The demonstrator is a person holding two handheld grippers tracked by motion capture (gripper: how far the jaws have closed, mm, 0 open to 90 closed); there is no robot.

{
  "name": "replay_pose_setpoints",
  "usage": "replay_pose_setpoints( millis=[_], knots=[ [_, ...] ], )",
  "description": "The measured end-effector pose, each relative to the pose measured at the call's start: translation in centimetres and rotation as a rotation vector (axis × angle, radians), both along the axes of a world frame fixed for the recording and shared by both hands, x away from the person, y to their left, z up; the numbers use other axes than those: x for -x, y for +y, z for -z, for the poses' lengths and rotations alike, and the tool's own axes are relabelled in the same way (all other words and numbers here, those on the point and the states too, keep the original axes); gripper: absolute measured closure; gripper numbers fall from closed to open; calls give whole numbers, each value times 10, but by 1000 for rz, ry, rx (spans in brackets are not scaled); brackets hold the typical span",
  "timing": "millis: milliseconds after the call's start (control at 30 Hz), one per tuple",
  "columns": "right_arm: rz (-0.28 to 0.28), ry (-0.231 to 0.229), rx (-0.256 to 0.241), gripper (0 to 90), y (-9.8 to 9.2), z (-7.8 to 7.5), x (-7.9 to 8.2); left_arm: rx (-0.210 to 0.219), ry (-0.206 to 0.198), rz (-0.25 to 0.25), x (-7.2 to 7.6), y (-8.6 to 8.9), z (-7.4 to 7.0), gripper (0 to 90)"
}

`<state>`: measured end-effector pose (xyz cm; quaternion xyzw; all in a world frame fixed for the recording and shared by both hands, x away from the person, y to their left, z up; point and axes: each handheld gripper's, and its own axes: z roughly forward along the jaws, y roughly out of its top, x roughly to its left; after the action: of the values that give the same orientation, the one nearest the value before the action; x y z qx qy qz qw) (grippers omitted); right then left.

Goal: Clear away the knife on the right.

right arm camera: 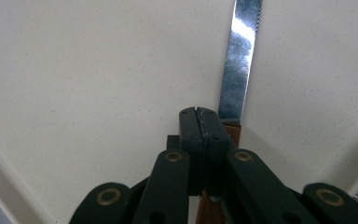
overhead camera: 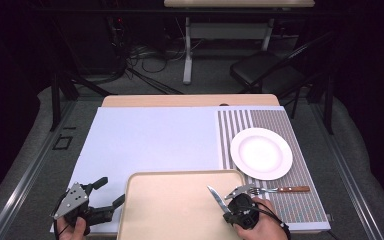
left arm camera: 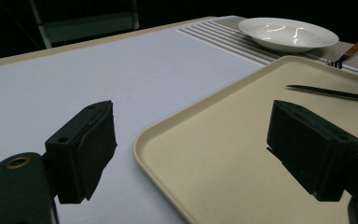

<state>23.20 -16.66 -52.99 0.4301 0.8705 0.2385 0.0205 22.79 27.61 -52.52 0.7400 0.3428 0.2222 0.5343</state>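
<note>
**Right gripper on knife over tray, left idle**

Our right gripper (overhead camera: 235,197) has its fingers (right arm camera: 200,128) clamped together at the knife (right arm camera: 239,65), where blade meets wooden handle. From the right gripper view the handle sits just beside and under the closed pads, so we can't tell how firm the grip is. The blade points away over the beige tray (overhead camera: 175,210), right half. Our left gripper (overhead camera: 107,192) has fingers (left arm camera: 86,149) spread wide, empty, straddling the tray's left edge over the white surface (overhead camera: 150,140). The fork (overhead camera: 280,190) lies on the striped mat (overhead camera: 300,200), just below the white plate (overhead camera: 261,153).
</note>
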Motion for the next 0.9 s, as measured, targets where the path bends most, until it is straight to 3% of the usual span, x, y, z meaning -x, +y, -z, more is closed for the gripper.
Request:
replay_pose_setpoints(
  millis=[167, 700, 733, 767, 800, 900],
  knots=[
    [34, -15, 23, 897, -7, 3, -3, -2, 0, -3, 1, 1, 0, 157],
    [100, 4, 14, 869, -26, 1, -8, 0, 3, -7, 1, 1, 0, 157],
    [116, -44, -36, 868, -27, 6, -8, 0, 3, -8, 1, 1, 0, 157],
    [116, -44, -36, 868, -27, 6, -8, 0, 3, -9, 1, 1, 0, 157],
    [106, 1, 8, 861, -29, 2, -8, 0, 3, -9, 1, 2, 0, 157],
    [104, -5, 0, 849, -29, 2, -8, 0, 3, -9, 1, 1, 0, 157]
  ],
)
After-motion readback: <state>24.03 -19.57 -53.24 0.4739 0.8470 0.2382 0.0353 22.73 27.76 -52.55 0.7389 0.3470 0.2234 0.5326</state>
